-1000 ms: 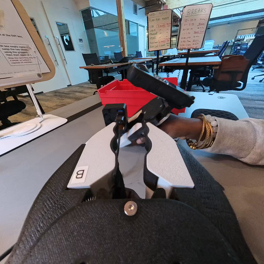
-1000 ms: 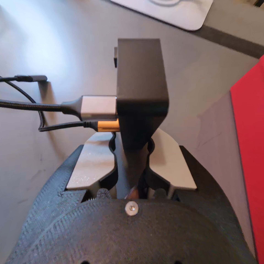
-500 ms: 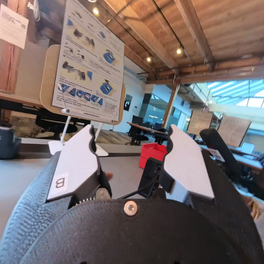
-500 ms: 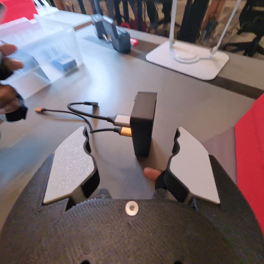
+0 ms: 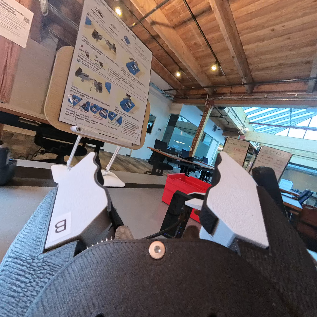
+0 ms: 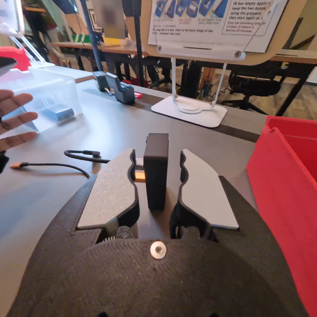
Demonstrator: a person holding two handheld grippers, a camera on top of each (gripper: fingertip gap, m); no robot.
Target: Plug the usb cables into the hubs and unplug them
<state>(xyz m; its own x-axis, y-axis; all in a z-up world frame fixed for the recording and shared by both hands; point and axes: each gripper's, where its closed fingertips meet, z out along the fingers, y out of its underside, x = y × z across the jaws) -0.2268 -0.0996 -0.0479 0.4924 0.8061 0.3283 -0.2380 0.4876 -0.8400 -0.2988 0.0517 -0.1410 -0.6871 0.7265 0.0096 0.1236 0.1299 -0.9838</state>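
A black USB hub (image 6: 156, 171) stands on edge on the grey table, between the fingers of my right gripper (image 6: 157, 151), which is open and does not touch it. A silver plug (image 6: 139, 161) and an orange plug (image 6: 139, 175) sit in the hub's left side. Their two black cables trail left, one to a loose orange end (image 6: 17, 165), one to a black end (image 6: 91, 152). My left gripper (image 5: 157, 154) is open, empty and tilted upward. The hub (image 5: 176, 214) shows low between its fingers, with a white finger of the right gripper (image 5: 193, 200) beside it.
A red bin (image 6: 283, 171) stands close on the right; it also shows in the left wrist view (image 5: 181, 187). A clear plastic box (image 6: 42, 96) and a hand (image 6: 15, 116) are at the left. An instruction board's white base (image 6: 188, 111) and dark grey devices (image 6: 120, 87) stand behind.
Both grippers have opened. The right one let go of the hub, which now stands on the table. The left one let go of the cable and tilted up.
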